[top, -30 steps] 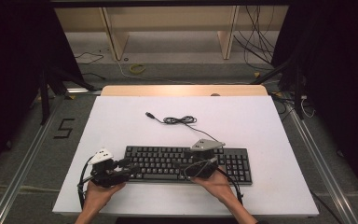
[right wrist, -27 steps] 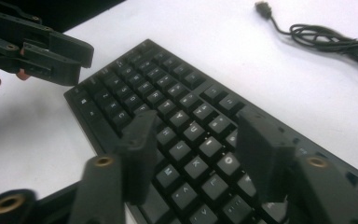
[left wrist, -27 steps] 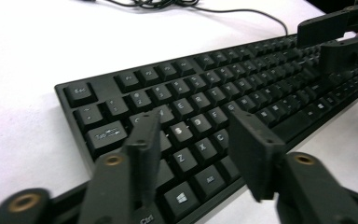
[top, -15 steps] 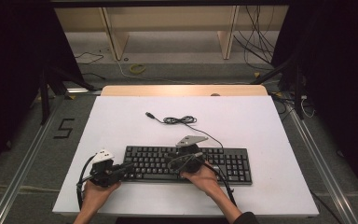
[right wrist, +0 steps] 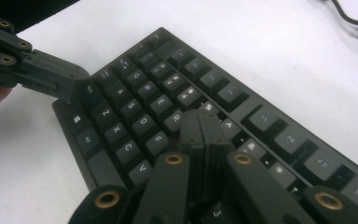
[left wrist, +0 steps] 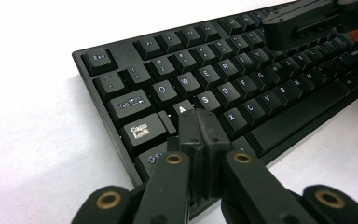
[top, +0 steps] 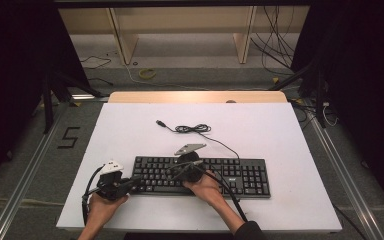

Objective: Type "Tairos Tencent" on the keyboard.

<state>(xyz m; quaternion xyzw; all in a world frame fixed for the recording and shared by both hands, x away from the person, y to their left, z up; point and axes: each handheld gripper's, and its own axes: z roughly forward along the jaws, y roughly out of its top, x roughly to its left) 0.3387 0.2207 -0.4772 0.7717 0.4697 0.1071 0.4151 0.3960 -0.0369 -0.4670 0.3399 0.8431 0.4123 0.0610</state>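
- The keyboard [top: 200, 176] lies flat near the front edge of the white desk [top: 290, 135], running along that edge, a little left of its middle; its cable [top: 192, 129] trails off toward the back.
- Left gripper [top: 130, 182] sits at the keyboard's left end, jaws just closed tight on each other with nothing between, tips poised over the A key [left wrist: 182, 108] beside Caps Lock.
- Right gripper [top: 175, 171] hovers over the left-middle letter rows, its jaws also just closed flat together and empty, tips above the keys around R and T [right wrist: 205, 116].
- This looks like key-pressing with closed tips, so aim is the risk: each tip may straddle two keys and fire both.
- The two grippers are near each other over the left half; drifting inward could knock them together.
- A slanted push at the left end could skid the keyboard across the smooth desk.
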